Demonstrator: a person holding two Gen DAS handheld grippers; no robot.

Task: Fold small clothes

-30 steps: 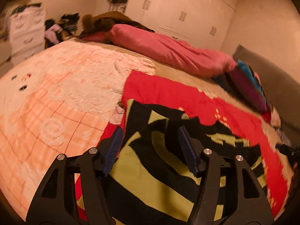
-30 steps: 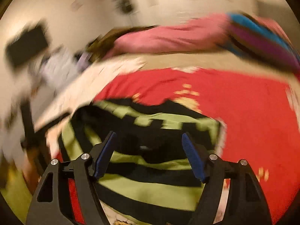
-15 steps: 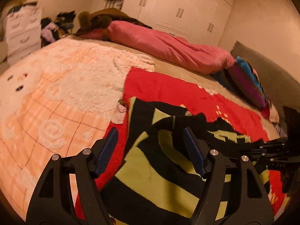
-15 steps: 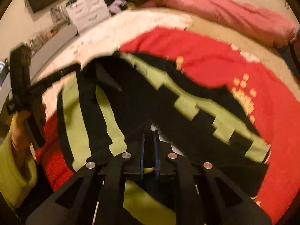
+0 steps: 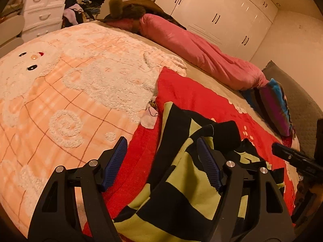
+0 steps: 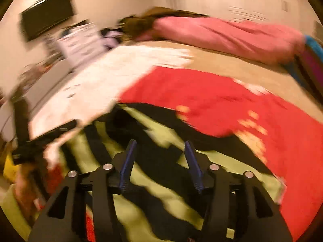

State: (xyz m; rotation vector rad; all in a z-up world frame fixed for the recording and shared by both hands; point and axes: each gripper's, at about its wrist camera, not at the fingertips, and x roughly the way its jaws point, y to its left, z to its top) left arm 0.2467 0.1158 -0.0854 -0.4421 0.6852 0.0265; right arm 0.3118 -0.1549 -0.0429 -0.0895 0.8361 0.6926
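Striped garment (image 5: pixel 181 181), black and lime, lies rumpled on red blanket (image 5: pixel 191 98) near bed's near edge, part bunched into raised hump, so not yet flat for folding. Left gripper (image 5: pixel 161 161): jaws spread wide, empty, poised over garment's left edge, likely lining up for grab. Right gripper (image 6: pixel 159 161): jaws parted, holding nothing, above garment's middle; view motion-blurred. Peach blanket (image 5: pixel 60 92) covers bed's left side, pink duvet (image 5: pixel 201 54) along far edge. Small white cloth (image 5: pixel 149 117) at seam between blankets.
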